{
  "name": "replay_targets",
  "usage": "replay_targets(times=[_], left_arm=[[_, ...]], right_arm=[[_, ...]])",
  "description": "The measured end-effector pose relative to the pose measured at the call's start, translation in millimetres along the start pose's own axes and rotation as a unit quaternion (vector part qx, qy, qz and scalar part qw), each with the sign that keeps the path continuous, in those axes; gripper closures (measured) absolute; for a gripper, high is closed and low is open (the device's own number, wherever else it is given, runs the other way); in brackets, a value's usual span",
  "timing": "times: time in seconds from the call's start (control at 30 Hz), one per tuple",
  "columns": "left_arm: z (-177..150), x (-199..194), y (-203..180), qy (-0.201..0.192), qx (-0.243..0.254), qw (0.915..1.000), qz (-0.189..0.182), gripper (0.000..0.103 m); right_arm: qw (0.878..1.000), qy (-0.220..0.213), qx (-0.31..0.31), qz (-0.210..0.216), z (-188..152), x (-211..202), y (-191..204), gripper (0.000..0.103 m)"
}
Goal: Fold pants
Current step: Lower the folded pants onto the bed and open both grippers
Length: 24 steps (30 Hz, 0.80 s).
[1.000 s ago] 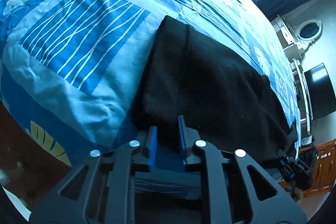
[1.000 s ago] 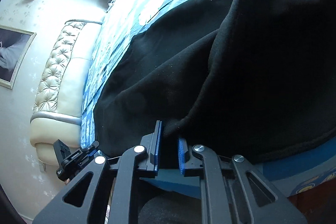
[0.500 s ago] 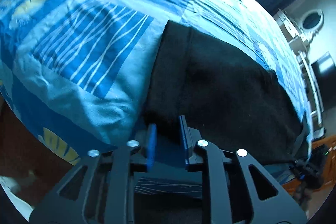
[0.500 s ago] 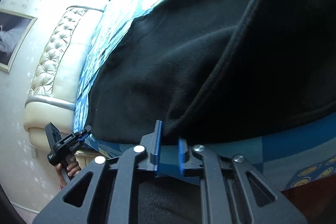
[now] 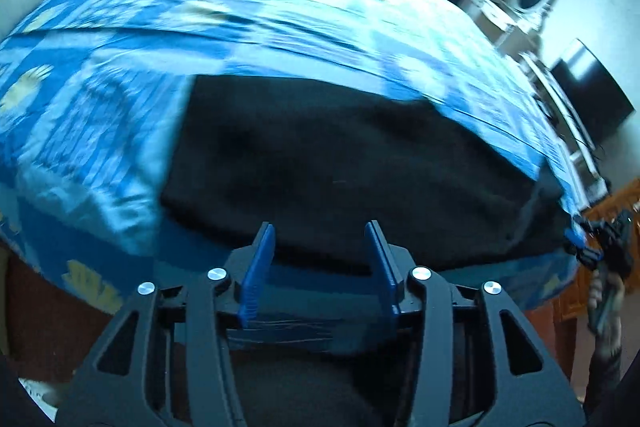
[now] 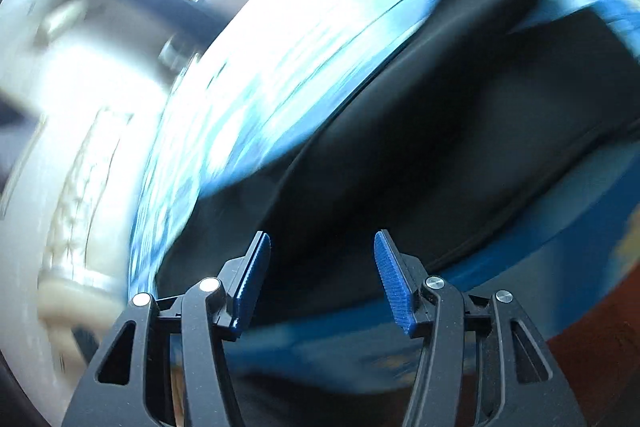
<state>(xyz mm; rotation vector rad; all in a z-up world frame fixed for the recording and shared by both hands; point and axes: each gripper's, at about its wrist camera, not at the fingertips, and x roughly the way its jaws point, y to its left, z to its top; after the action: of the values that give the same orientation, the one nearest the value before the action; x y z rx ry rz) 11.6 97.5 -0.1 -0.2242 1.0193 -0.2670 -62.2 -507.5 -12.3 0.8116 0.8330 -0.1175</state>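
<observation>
Black pants [image 5: 340, 163] flat on bedspread [image 5: 248, 11]

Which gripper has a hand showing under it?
The right gripper, seen at the bed's far corner. The left gripper shows no hand.

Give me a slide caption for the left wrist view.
Left claw open and empty above black pants lying folded on the blue bedspread.

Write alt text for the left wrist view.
The left claw stands open, its jaws just opened, with nothing between them, above the near edge of black pants lying flat on a blue patterned bedspread. The right claw shows at the pants' far right end.
</observation>
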Motion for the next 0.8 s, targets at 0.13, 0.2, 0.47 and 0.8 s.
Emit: replay_targets(times=[0.13,0.2,0.47,0.8], left_arm=[[2,19,-37,0.001,0.036,0.9993,0.001,0.053],[2,29,-56,0.005,0.045,0.999,-0.004,0.05],[-5,69,-104,0.038,0.024,0.9986,-0.03,0.043],[-14,99,-130,0.062,0.032,0.9975,-0.016,0.042]], right_arm=[[0.994,-0.059,0.013,-0.088,74,-28,-77,0.048],[0.992,-0.047,0.015,-0.12,101,-25,-111,0.048],[0.992,0.016,-0.018,-0.123,131,19,-158,0.048],[0.965,0.0,-0.146,-0.216,157,35,-121,0.094]])
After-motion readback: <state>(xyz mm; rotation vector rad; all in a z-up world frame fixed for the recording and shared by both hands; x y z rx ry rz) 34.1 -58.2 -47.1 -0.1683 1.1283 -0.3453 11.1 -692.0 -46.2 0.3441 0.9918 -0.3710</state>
